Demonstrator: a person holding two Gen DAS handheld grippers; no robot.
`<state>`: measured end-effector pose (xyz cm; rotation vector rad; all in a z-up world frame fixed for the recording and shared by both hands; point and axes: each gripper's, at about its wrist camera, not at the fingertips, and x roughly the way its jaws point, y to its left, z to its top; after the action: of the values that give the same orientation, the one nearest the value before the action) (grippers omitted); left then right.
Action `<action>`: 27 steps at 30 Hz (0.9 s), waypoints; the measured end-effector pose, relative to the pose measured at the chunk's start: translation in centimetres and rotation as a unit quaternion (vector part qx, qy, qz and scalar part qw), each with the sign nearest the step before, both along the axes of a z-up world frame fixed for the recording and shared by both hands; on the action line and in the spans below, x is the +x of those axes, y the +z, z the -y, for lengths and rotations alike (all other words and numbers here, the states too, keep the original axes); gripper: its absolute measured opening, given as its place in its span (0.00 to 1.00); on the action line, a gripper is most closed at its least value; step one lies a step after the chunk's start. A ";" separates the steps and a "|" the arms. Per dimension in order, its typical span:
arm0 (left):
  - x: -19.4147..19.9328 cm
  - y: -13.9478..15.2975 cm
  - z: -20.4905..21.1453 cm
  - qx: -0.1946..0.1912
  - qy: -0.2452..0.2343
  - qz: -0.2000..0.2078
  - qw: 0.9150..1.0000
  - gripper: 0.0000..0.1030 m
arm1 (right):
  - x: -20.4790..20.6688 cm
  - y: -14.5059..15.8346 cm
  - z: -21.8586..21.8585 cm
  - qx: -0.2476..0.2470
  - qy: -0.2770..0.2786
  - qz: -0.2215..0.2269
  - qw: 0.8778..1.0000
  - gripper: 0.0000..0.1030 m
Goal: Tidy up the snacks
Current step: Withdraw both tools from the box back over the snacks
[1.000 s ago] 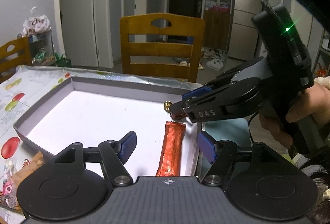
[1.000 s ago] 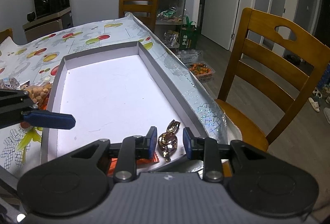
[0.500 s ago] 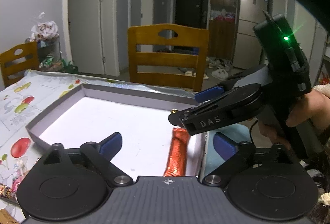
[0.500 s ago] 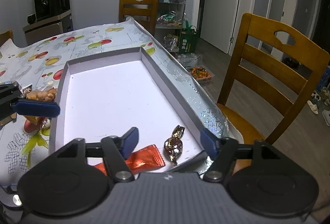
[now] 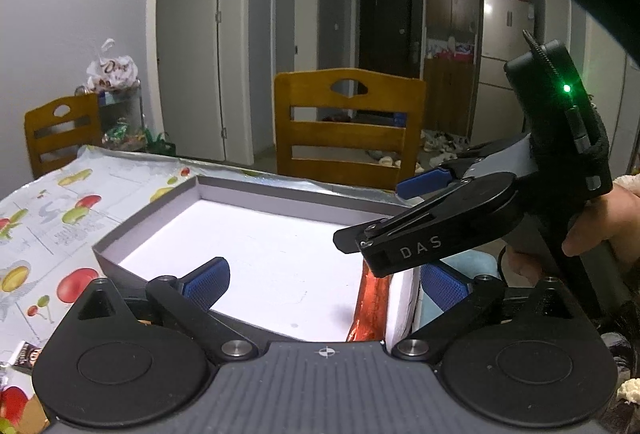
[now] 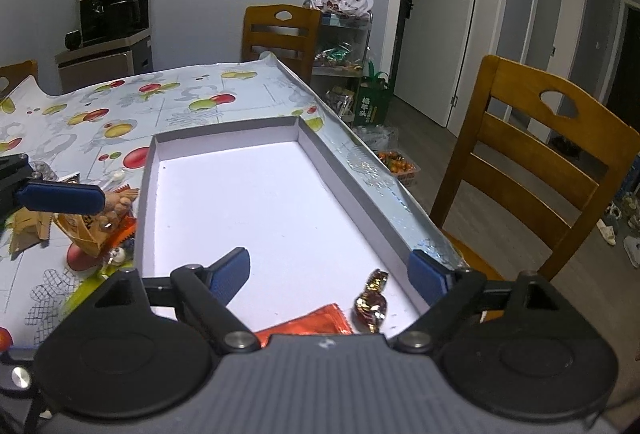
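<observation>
A shallow grey box with a white floor (image 6: pixel 256 202) lies on the table; it also shows in the left wrist view (image 5: pixel 280 258). An orange snack packet (image 5: pixel 370 308) (image 6: pixel 316 322) and a gold-wrapped candy (image 6: pixel 372 304) lie in its near right corner. My right gripper (image 6: pixel 330 274) is open and empty, just above and behind the candy; it shows from the side in the left wrist view (image 5: pixel 400 210). My left gripper (image 5: pixel 324 280) is open and empty over the box's near edge. One left fingertip (image 6: pixel 60 196) hovers over loose snacks.
Loose snack packets (image 6: pixel 92 222) lie on the fruit-print tablecloth (image 6: pixel 120 114) left of the box. A wooden chair (image 6: pixel 532 170) stands at the table's right edge, another chair (image 6: pixel 280 30) at the far end. A small wrapper (image 5: pixel 26 354) lies at the left.
My right gripper opened and let go of the gold candy, which now lies in the box. Both grippers rose and drew back a little, and the left jaws widened.
</observation>
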<state>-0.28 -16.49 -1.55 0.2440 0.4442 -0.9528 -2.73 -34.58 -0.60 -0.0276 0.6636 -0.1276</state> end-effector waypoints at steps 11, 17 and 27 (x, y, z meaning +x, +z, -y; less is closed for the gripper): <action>-0.9 0.6 -2.8 -0.013 0.027 0.009 1.000 1.00 | 0.2 1.1 -2.6 -0.005 0.019 0.014 1.000 0.85; -1.4 1.2 -4.8 -0.015 0.041 0.014 0.999 1.00 | 0.4 1.6 -4.1 -0.010 0.032 0.019 0.999 0.86; -2.0 1.5 -7.7 -0.026 0.067 0.007 0.997 1.00 | 0.9 2.2 -6.5 -0.012 0.051 0.025 0.998 0.88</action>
<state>-2.28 -8.81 -0.02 0.1719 0.4174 -0.8295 -1.82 -28.03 1.60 -0.0807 0.6103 -0.0374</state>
